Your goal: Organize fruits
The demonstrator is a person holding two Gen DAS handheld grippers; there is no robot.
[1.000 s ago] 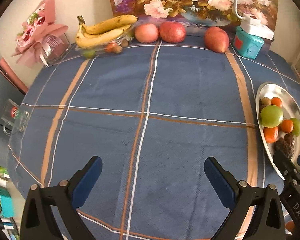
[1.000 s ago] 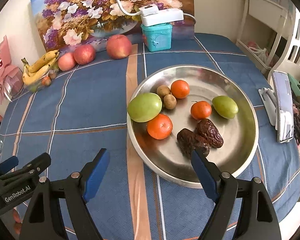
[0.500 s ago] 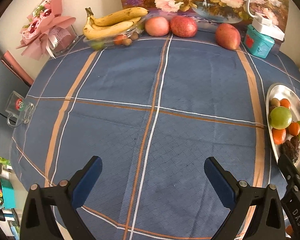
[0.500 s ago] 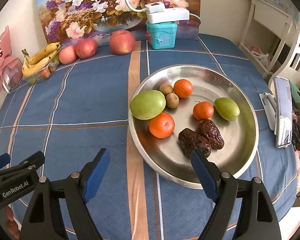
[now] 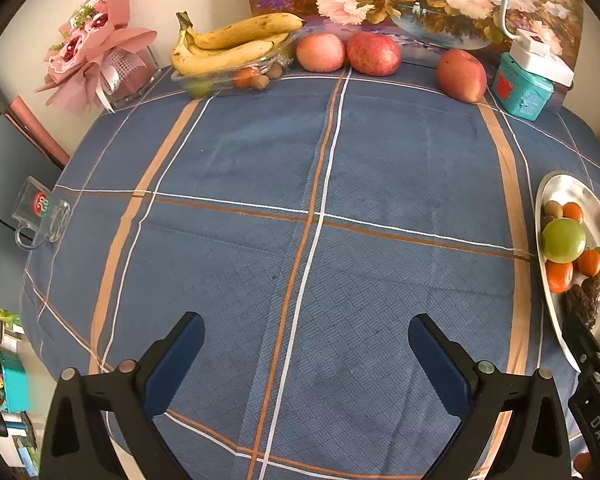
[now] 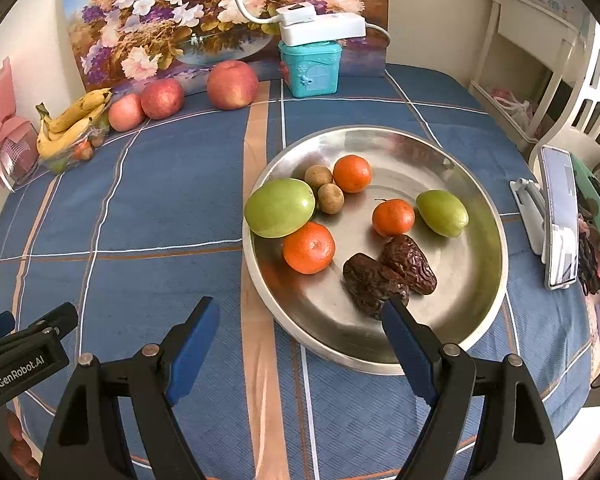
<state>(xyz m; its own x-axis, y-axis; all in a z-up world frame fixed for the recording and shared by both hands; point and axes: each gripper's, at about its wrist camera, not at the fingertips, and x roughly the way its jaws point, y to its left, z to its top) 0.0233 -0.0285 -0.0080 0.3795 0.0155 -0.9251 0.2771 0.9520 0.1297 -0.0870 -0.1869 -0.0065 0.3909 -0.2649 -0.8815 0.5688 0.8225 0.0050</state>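
Note:
A steel plate (image 6: 460,168) holds a big green fruit (image 6: 280,208), a small green fruit (image 6: 442,213), three tangerines (image 6: 309,247), two small brown fruits (image 6: 330,198) and two dried dates (image 6: 408,263). My right gripper (image 6: 300,316) is open and empty over the plate's near rim. My left gripper (image 5: 306,338) is open and empty above bare blue cloth; the plate (image 5: 572,192) lies at its right. Bananas (image 5: 236,46) on a clear tray and three red apples (image 5: 374,54) stand at the table's far edge.
A flower painting (image 6: 188,16) leans against the wall behind the apples. A teal box (image 6: 310,68) carries a white power strip. A pink bouquet (image 5: 96,64) is at far left, a glass mug (image 5: 40,216) at the left edge, a phone stand (image 6: 556,216) at right.
Both grippers have drawn back and risen a little, so more of the table shows. The jaws stay open; no fruit has moved.

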